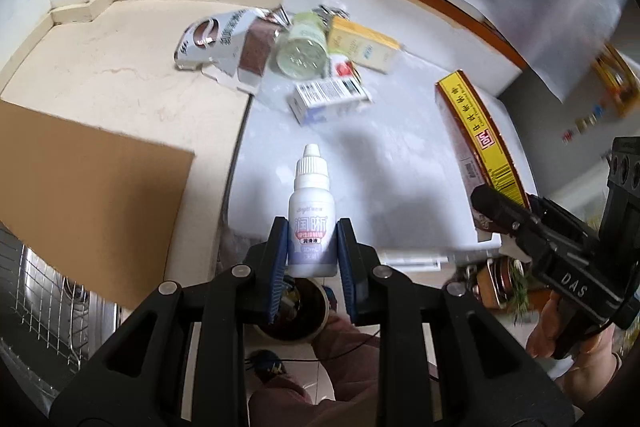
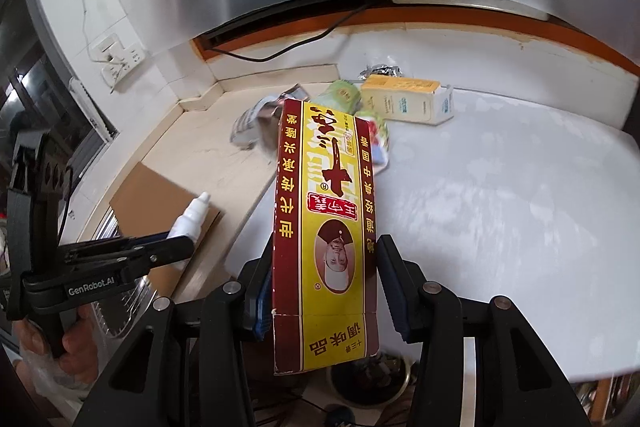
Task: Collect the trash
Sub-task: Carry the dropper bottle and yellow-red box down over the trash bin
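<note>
Above the counter, each hand-held gripper pinches trash (left dropper bottle, right spice box).

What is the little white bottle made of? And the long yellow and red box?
The little white bottle, pinched in the left gripper, looks like smooth plastic: matte white body, ribbed cap, printed label. The long yellow and red box, held in the right gripper, looks like thin printed cardboard: flat panels, folded edges and a slightly frayed flap.
</note>
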A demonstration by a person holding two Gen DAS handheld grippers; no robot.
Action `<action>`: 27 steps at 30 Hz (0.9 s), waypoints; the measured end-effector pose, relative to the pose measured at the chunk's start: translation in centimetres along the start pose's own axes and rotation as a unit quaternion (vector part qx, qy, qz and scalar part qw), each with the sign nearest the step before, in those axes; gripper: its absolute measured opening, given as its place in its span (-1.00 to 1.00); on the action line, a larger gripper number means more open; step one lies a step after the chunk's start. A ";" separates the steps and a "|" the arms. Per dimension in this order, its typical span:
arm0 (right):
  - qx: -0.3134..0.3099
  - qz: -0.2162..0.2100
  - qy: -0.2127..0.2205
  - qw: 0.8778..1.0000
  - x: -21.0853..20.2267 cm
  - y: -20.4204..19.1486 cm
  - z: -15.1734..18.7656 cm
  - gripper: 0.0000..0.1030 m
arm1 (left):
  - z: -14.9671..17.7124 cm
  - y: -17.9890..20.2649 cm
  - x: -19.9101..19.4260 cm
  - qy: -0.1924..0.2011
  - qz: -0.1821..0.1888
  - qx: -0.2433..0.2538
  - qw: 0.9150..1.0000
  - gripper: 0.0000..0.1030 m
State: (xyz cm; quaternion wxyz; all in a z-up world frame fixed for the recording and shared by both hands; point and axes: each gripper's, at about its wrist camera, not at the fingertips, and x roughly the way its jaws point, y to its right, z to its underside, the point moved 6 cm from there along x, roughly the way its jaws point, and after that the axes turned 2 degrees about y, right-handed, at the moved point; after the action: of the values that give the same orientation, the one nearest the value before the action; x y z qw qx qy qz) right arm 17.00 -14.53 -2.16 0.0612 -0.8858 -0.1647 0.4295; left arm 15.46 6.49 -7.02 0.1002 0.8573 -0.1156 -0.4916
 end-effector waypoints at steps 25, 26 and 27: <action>-0.005 0.034 -0.111 0.993 -2.8 -3.7 19.0 -0.11 | 13.6 1.7 3.3 -0.094 0.001 0.031 0.995 -0.60; -0.001 0.032 -0.121 0.992 -2.2 -3.3 19.9 -0.11 | 14.4 1.8 4.3 -0.102 -0.001 0.028 0.994 -0.60; 0.002 0.029 -0.129 0.991 -1.6 -2.9 20.5 -0.11 | 15.0 1.8 5.2 -0.108 -0.002 0.027 0.994 -0.60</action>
State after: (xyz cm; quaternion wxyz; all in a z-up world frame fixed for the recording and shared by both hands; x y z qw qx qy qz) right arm -0.64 -13.09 -13.01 0.0288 -0.8273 -0.1442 0.5422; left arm 4.83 2.32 -18.17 0.0633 0.8015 -0.1371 -0.5786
